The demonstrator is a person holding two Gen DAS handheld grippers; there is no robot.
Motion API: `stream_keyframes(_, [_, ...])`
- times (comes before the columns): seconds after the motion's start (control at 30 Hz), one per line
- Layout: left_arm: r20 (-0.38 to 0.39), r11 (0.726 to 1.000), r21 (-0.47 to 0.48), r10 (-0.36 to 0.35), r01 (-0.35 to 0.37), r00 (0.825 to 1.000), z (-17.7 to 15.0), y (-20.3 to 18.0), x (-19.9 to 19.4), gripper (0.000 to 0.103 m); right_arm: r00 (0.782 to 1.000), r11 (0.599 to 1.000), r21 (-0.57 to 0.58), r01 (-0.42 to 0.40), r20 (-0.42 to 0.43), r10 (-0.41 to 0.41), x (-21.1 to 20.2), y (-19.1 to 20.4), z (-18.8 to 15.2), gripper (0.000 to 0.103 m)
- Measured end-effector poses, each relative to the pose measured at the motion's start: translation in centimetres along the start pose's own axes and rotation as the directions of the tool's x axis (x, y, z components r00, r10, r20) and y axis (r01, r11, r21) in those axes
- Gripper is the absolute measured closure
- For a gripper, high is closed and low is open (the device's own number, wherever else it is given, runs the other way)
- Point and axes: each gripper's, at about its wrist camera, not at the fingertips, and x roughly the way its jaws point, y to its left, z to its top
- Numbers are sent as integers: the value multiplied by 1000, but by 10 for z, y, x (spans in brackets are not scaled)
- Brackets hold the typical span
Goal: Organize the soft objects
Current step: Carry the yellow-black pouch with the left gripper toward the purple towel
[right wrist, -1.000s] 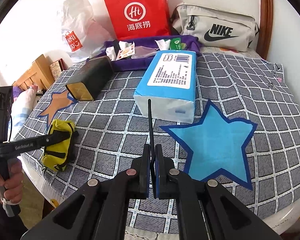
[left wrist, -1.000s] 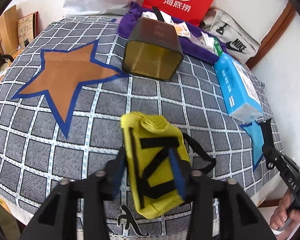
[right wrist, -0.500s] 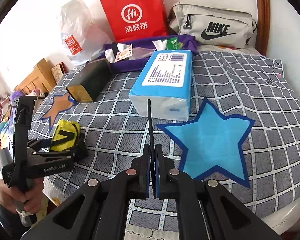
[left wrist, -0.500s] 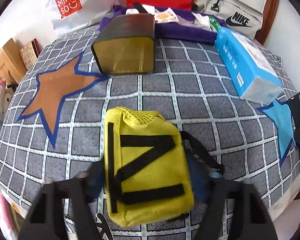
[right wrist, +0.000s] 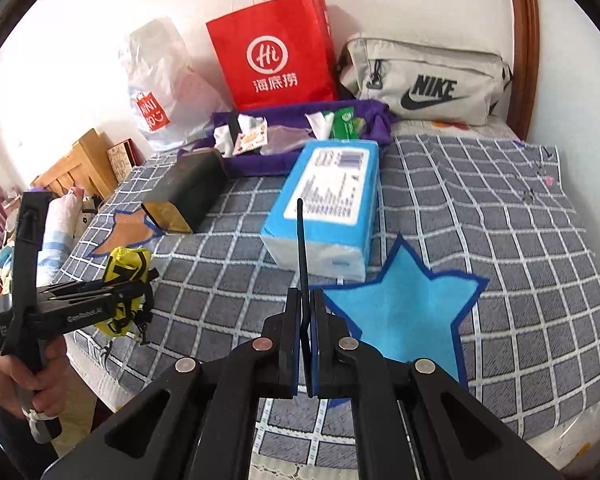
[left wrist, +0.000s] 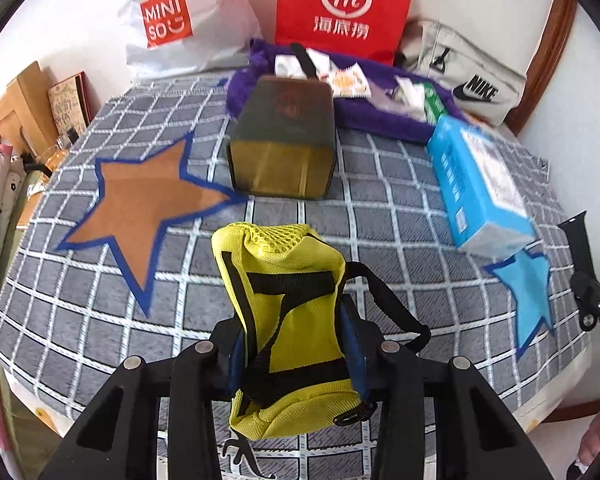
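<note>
left tongs (left wrist: 296,344) had just closed, pinching yellow pouch (left wrist: 288,320) | right tongs (right wrist: 306,344) pressed together on black strap (right wrist: 301,240) | risk: soft pouch could slip out

We see a plain white wall (right wrist: 80,60) at the far side, brightly and evenly lit. A curved brown wooden headboard rail (right wrist: 522,40) rises at the far right against it. Nearer, a grey checked bedcover with white grid lines (right wrist: 500,208) spreads across the bed. At the far left stands a light wooden slatted piece of furniture (right wrist: 76,168).
</note>
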Motion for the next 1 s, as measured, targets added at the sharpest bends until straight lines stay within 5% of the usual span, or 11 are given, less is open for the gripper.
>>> stream_keyframes(0.5, [97, 997, -42, -60, 65, 993, 60, 12, -30, 65, 997, 999, -42, -31, 74, 34, -6, 18, 56, 99])
stream_keyframes(1.0, [138, 993, -58, -93, 102, 986, 129, 16, -17, 65, 993, 996, -89, -23, 117, 34, 15, 28, 112, 99])
